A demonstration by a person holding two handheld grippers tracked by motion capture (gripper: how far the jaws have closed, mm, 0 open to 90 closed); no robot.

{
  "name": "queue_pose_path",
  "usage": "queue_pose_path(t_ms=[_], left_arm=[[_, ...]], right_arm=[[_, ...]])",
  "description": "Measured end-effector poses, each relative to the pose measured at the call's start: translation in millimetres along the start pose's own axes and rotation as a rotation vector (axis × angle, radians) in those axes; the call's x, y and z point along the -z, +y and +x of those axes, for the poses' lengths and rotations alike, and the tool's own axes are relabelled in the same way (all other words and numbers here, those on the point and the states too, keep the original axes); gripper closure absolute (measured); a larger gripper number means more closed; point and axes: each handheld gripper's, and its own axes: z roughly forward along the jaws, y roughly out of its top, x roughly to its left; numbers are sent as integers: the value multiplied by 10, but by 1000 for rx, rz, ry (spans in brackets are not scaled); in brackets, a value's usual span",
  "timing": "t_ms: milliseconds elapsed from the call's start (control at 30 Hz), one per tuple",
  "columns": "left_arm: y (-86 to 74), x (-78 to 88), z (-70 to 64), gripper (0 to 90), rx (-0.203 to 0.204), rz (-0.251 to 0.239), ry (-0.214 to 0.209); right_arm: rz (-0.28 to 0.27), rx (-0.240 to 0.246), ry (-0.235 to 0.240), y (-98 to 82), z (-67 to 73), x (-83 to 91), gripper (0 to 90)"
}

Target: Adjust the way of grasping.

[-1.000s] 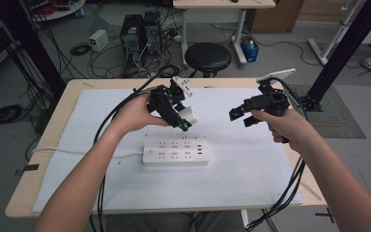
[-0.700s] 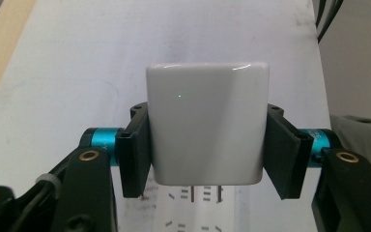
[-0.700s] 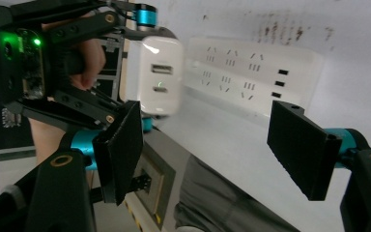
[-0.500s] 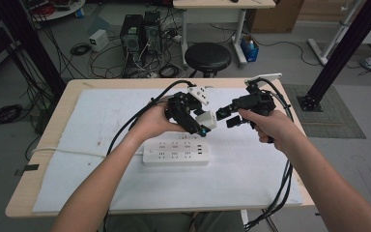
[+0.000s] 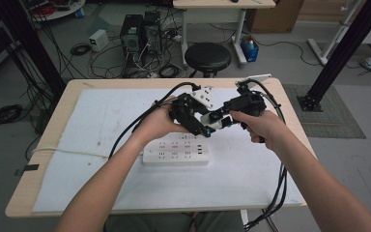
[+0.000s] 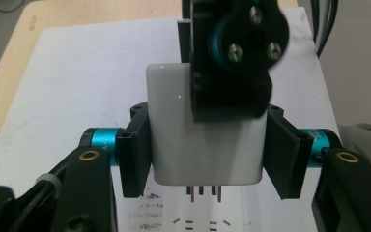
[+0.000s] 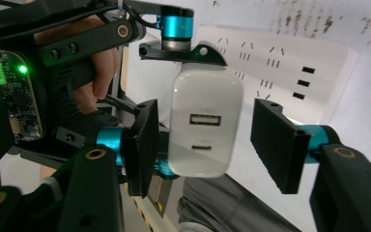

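A white charger plug (image 5: 212, 121) hangs in the air above a white power strip (image 5: 176, 150) that lies on the table mat. My left gripper (image 5: 204, 126) is shut on the charger's (image 6: 193, 130) two sides, with the metal prongs pointing down toward the strip's sockets (image 6: 198, 223). My right gripper (image 5: 221, 120) comes in from the right and stands open. Its jaws straddle the charger (image 7: 205, 123), whose face with two USB ports looks at the right gripper view's camera. A gap shows at its right jaw, and the power strip (image 7: 294, 63) lies behind.
A white mat (image 5: 101, 121) covers most of the wooden table (image 5: 38, 174). Black cables trail from both grippers over the mat and off the front right corner. A black stool (image 5: 207, 55) stands behind the far edge.
My left gripper carried the charger to the right, toward the table's middle. My right gripper moved left to meet it, and its jaws now stand on either side of the charger.
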Motion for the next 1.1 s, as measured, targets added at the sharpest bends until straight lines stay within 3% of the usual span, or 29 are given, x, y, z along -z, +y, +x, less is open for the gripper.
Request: queue_pose_path(t_ms=[100, 333, 433, 467, 500, 600, 700, 733, 833, 867, 933, 1067, 1100], left_arm=[[5, -11, -22, 424, -24, 13, 11], [15, -55, -63, 424, -76, 27, 59], [24, -79, -82, 411, -55, 43, 98], [24, -79, -82, 351, -55, 43, 98], [-2, -55, -52, 297, -34, 124, 139], [-106, 18, 11, 255, 22, 202, 150], [-295, 218, 120, 255, 112, 313, 172], [-355, 293, 157, 255, 144, 354, 167], [-514, 515, 223, 255, 213, 474, 199], [-584, 631, 248, 255, 254, 513, 191], [-675, 785, 272, 255, 310, 560, 173], [-886, 1088, 295, 255, 432, 679, 155], [-948, 1161, 299, 255, 469, 716, 141]], right_arm=[[-21, 14, -4, -4, -1, 8, 590], [-30, 17, 5, -11, -44, 19, 610], [-50, 37, -3, -11, -42, 27, 622], [-50, 37, -3, -11, -42, 27, 622], [-69, 69, -45, 4, -36, 73, 622], [-82, 116, -103, 15, -29, 160, 622], [-90, 221, -239, 35, 10, 310, 623], [-90, 272, -314, 39, 38, 346, 623], [-46, 383, -456, 58, 100, 417, 623], [-35, 406, -478, 60, 119, 428, 623], [4, 492, -586, 68, 190, 440, 623], [87, 596, -745, 101, 282, 438, 623], [102, 601, -745, 107, 295, 440, 623]])
